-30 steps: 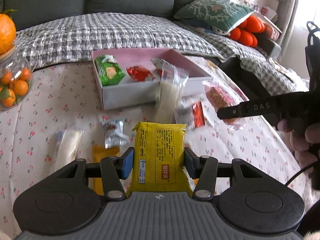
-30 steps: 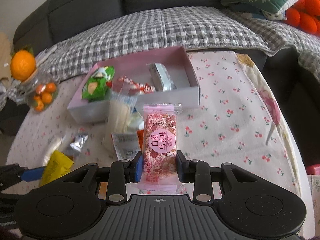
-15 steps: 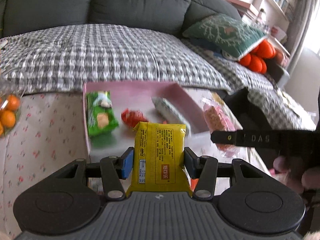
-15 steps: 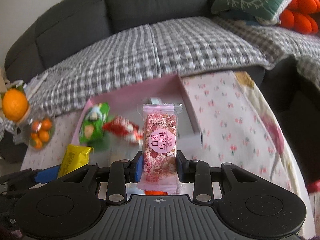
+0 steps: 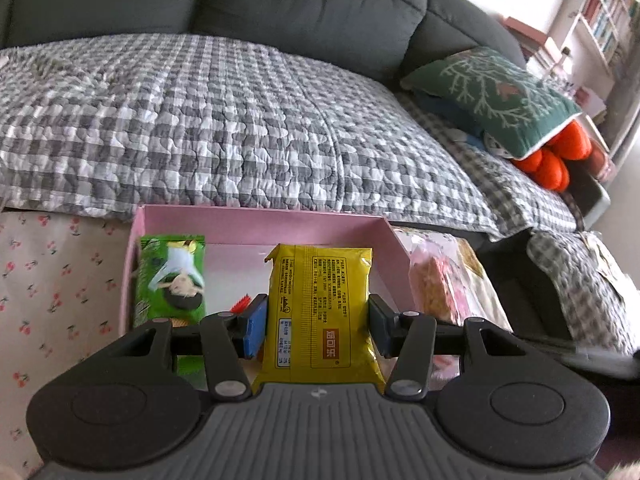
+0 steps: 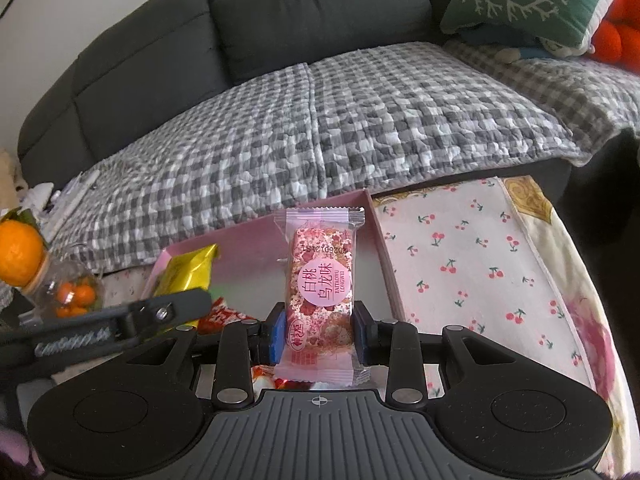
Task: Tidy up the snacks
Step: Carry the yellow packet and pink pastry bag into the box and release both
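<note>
Grey sofa fills the background of both views, its seat covered by a grey-and-white checked quilt, with a green cushion embroidered with pale branches at the right end and orange plush shapes under it. In front lies a cream tablecloth printed with red cherries. On it sits a shallow pink box; inside, along its left wall, lies a green snack packet, and a red-wrapped sweet shows low in the box in the right wrist view. The left gripper is above the box, its jaws pinching a yellow snack packet by its sides; the packet stands upright and shows dense printed text, a barcode and a small red label with Chinese characters that cannot be read with certainty. The right gripper has its jaws pressed on a pink snack bar in a clear-and-pink wrapper, held upright over the box's right part; its round pink label reads "白桃乌龙味" with "BAITAOWU LONGWEI" below, and an upside-down date code sits near the top. At the left edge of the right wrist view a glass jar holds small orange fruits and has a larger orange resting on its top.
</note>
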`<state>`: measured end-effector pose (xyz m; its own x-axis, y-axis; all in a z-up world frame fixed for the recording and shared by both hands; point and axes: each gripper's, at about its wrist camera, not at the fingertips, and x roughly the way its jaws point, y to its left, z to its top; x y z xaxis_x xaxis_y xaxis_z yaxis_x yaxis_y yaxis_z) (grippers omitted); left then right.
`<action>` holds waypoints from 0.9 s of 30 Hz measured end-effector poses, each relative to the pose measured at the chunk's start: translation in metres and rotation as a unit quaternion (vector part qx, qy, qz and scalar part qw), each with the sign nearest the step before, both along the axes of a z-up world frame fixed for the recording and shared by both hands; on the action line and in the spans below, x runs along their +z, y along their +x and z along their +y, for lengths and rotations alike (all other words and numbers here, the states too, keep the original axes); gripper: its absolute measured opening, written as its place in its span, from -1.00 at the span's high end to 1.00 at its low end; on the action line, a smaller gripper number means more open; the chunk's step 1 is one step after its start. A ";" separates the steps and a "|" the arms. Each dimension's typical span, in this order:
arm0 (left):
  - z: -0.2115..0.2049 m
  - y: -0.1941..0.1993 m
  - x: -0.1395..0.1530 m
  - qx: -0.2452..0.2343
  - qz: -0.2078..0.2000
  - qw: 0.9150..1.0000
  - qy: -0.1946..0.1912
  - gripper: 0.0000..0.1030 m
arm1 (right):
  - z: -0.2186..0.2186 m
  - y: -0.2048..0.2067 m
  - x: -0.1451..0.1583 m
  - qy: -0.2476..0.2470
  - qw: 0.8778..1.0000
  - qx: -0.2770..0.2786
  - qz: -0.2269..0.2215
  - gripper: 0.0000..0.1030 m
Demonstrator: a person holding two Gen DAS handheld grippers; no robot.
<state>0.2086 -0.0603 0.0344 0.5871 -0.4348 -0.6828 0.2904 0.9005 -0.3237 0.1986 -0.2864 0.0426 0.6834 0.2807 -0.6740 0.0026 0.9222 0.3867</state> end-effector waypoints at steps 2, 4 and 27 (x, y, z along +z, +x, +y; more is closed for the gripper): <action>-0.004 0.008 -0.005 0.006 0.007 1.000 0.001 0.06 | 0.003 0.005 -0.005 -0.005 1.000 0.006 0.002 0.38; -0.006 0.014 -0.009 0.011 0.013 1.000 0.001 0.06 | 0.006 0.009 -0.009 -0.014 1.000 0.009 0.004 0.38; -0.005 0.024 -0.012 0.028 0.012 0.999 0.032 -0.24 | 0.005 0.013 -0.016 0.000 1.000 -0.009 0.023 0.00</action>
<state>0.2325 -0.0648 0.0220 0.5931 -0.3560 -0.7222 0.2320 0.9344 -0.2702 0.2112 -0.2816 0.0263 0.6565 0.2686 -0.7049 0.0362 0.9222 0.3851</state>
